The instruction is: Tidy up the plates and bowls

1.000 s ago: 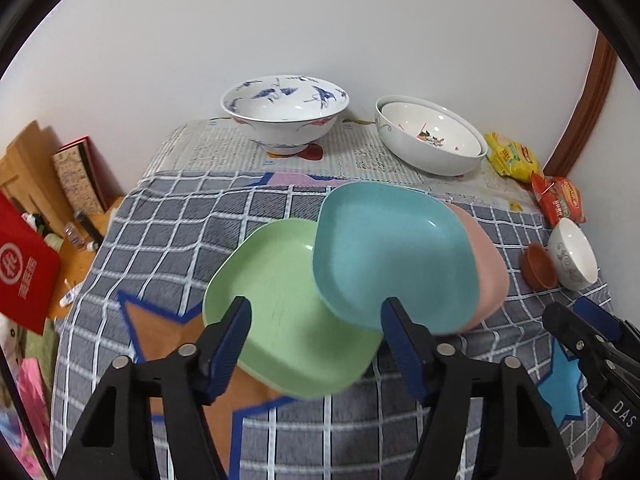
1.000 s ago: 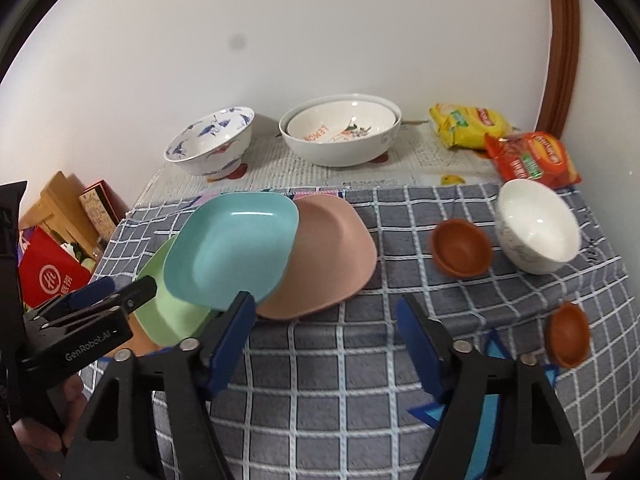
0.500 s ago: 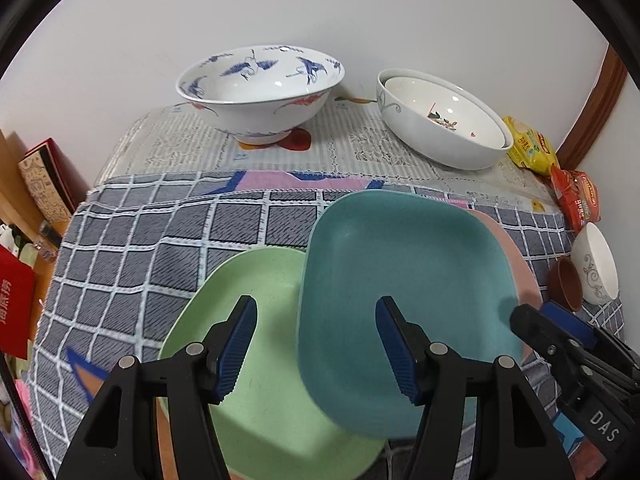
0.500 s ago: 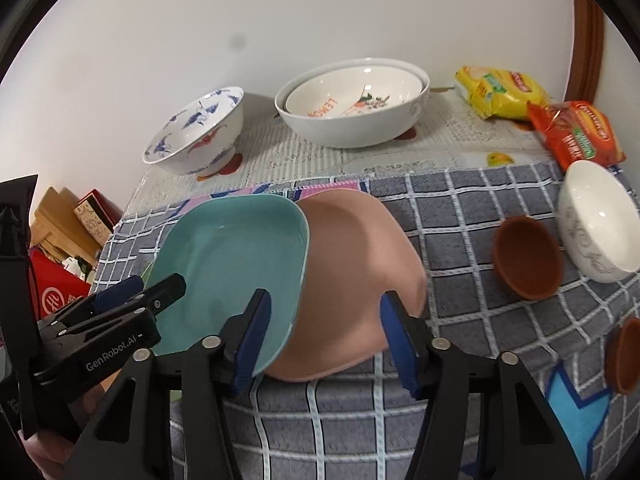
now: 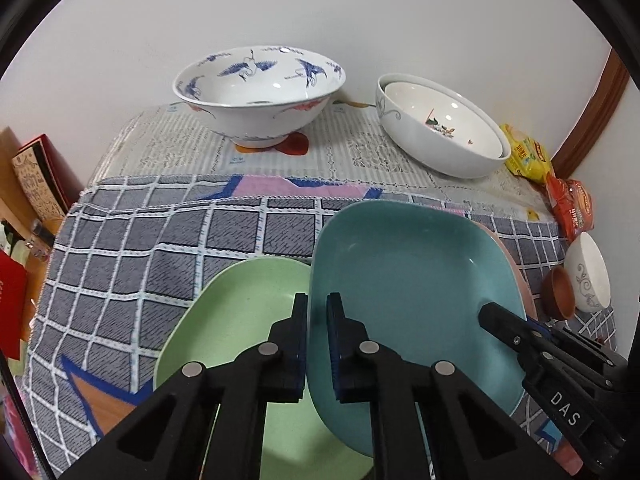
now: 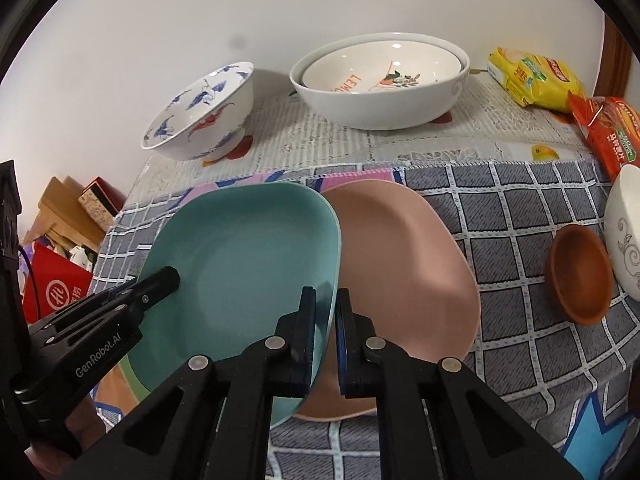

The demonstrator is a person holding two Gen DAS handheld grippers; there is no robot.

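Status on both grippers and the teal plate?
Left gripper, right gripper: both shut on teal plate rim. It overlaps green plate and pink plate. Nothing blocking.

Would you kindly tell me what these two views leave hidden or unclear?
- Left wrist view: most of the pink plate, covered by the teal square plate.
- Right wrist view: most of the green plate, under that teal plate and the left gripper.
- Right wrist view: small white bowl, cut off by the edge.

Left tool (image 5: 317, 312) is pinched onto the teal plate's (image 5: 412, 280) left rim; right tool (image 6: 325, 308) is pinched onto its right rim.
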